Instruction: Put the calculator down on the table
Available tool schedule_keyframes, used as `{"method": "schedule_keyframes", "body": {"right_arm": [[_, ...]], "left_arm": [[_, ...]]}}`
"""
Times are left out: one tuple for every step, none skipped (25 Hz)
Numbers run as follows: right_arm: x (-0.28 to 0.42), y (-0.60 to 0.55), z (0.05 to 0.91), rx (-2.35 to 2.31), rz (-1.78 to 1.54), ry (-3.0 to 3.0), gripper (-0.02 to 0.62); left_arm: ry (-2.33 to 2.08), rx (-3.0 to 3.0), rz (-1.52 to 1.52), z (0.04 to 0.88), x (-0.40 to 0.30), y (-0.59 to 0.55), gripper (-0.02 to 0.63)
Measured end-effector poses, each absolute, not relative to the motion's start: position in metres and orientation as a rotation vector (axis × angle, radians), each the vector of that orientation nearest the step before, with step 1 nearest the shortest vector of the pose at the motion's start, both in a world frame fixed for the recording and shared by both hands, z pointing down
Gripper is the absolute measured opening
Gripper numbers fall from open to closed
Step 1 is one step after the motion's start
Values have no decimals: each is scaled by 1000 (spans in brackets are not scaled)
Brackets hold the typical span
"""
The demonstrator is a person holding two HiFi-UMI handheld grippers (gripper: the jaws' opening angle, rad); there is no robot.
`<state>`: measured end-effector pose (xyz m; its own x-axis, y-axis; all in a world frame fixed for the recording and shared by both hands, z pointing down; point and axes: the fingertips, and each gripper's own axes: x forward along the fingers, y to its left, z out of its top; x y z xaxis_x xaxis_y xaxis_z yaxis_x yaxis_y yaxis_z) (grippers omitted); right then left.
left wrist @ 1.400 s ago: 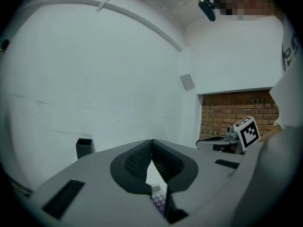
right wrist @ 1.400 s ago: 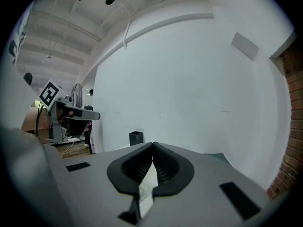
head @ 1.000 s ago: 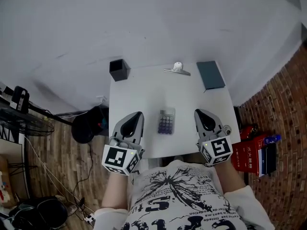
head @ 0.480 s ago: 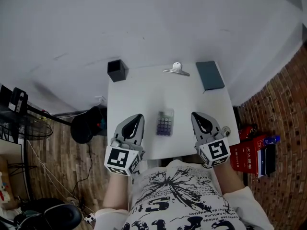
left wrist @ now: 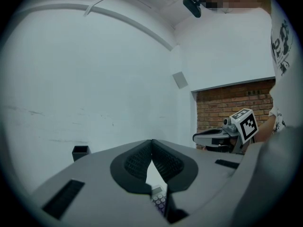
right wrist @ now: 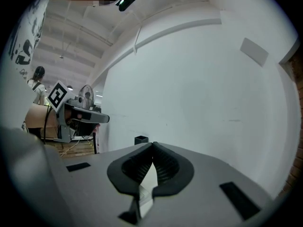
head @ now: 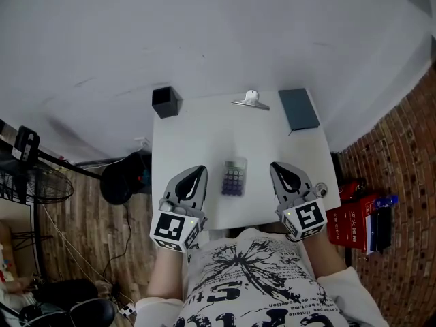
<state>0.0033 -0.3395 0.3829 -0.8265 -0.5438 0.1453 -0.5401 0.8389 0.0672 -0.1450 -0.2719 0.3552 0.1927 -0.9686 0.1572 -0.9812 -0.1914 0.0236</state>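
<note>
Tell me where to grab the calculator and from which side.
Take it across its two long edges, about midway. The calculator lies flat on the table, long axis running away from the person, so its narrow width probably suits the jaws. Come from above; the left gripper and right gripper flank it, both shut, so either must open first.

White square tabletop with four things on it

A calculator lies flat, keys up, close to the near edge. Well beyond the calculator and to its left, a small black box stands at the far corner. Straight beyond it, a metal clip lies at the far edge. Beyond and to its right lies a dark notebook.
</note>
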Motion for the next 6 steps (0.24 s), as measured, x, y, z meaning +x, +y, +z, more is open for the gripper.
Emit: {"method": "schedule_keyframes", "body": {"right_arm": [[3, -341, 384, 850, -29, -2857, 14], [3, -341, 384, 850, -26, -2855, 14], [3, -342, 384, 849, -27, -2855, 14], [4, -342, 384, 848, -30, -2855, 14], [4, -341, 384, 846, -33, -2855, 14], [5, -341, 384, 845, -37, -2855, 14]], "left_arm": [[-1915, 2331, 164, 356, -145, -273, 15], [-1914, 2330, 164, 356, -145, -273, 15], [-1915, 2329, 164, 357, -145, -274, 15], [-1916, 2327, 163, 357, -145, -273, 14], [-1918, 2326, 162, 357, -144, -273, 14], [-1919, 2325, 161, 357, -144, -273, 15]]}}
